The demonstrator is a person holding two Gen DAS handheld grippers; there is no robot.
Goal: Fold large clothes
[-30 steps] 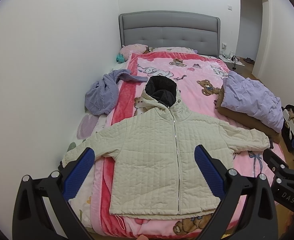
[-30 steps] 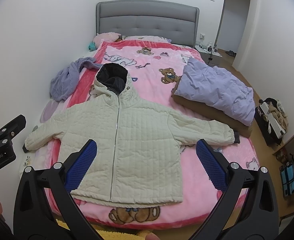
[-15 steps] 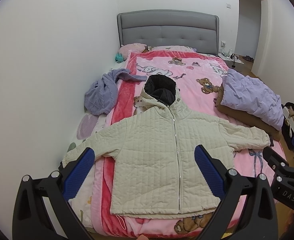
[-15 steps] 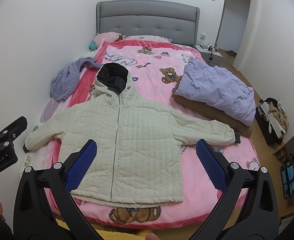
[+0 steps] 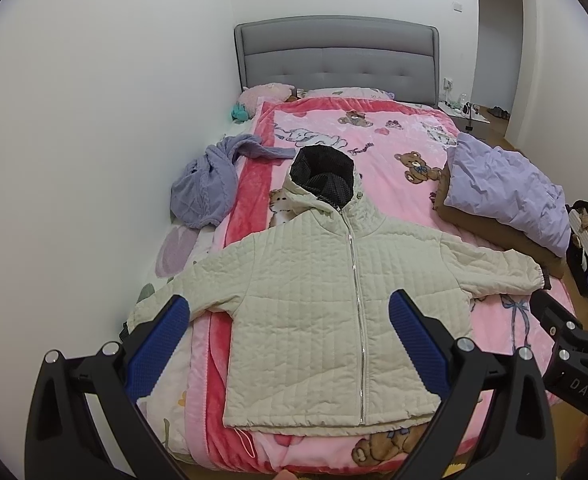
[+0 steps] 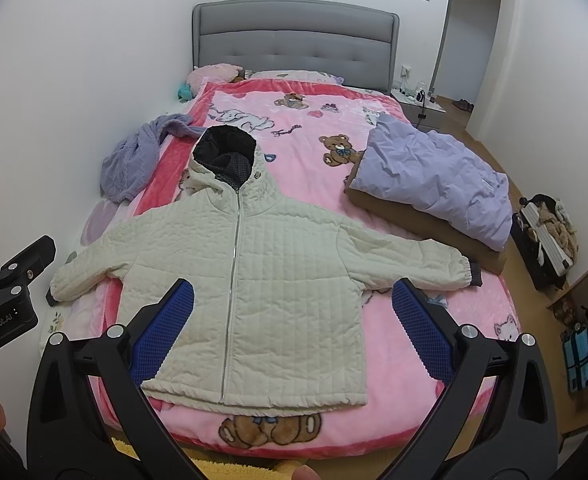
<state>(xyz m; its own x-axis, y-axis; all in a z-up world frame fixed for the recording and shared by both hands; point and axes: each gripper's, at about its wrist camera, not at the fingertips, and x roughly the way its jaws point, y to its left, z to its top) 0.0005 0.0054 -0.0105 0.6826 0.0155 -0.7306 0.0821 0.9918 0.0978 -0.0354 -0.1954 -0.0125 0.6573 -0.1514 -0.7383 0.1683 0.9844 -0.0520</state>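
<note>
A cream quilted hooded jacket (image 5: 318,304) lies face up on the pink teddy-bear blanket (image 6: 318,128), zip closed, both sleeves spread out to the sides, its dark-lined hood (image 5: 323,174) pointing away toward the grey headboard (image 5: 336,56); the left gripper (image 5: 286,322) hangs above the foot of the bed with its jaws spread wide and nothing between them, the jacket's body lying ahead of the gap, not touching the blue pads (image 5: 162,336); the right gripper (image 6: 290,312) is likewise wide open and empty, the jacket's lower half framed between its fingers; beyond the left jaw of each gripper a lilac garment (image 5: 206,184) is bunched by the wall; beyond the right jaw a lavender duvet (image 6: 434,176) sits folded on a brown layer, near the jacket's outstretched cuff (image 6: 468,270).
</note>
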